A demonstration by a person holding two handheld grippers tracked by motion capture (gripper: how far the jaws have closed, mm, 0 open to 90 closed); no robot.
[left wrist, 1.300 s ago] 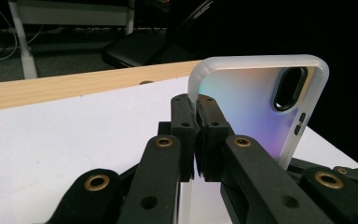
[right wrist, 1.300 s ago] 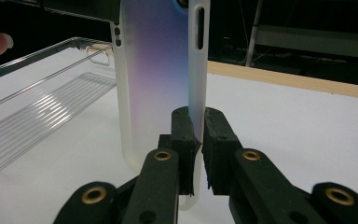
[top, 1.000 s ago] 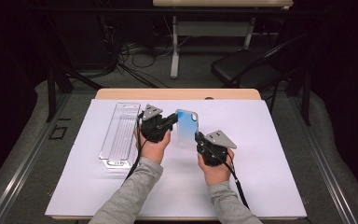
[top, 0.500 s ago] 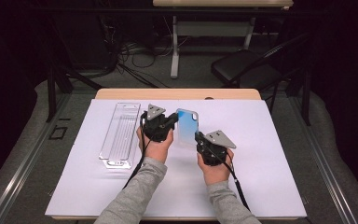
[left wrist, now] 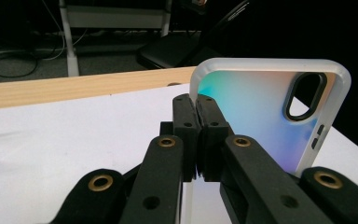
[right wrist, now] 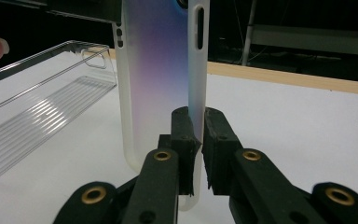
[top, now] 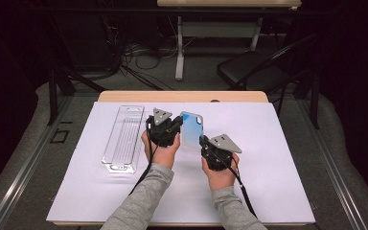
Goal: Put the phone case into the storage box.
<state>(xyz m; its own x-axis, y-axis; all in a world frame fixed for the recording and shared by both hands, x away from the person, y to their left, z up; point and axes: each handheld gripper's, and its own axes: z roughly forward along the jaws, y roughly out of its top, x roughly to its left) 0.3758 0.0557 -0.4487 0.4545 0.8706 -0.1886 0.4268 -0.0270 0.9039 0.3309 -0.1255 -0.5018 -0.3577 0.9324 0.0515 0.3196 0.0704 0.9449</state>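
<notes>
Nothing moved: both grippers clamp phone case [top: 192,130].

a frosted, translucent plastic phone case [left wrist: 261,112] with a smooth blue-to-violet sheen sits between matt black plastic jaws with brass-coloured rivets. nearby, a clear, glossy ribbed plastic tray [top: 123,138] rests on matt white paper [top: 278,191] covering a pale wooden tabletop [top: 182,96].

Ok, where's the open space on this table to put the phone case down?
The white sheet is bare right of the right hand-held gripper, out to its right edge, and along the near edge left of the forearms. It is crowded in the middle: the clear plastic tray, the left hand-held gripper and the phone case sit close together.
</notes>
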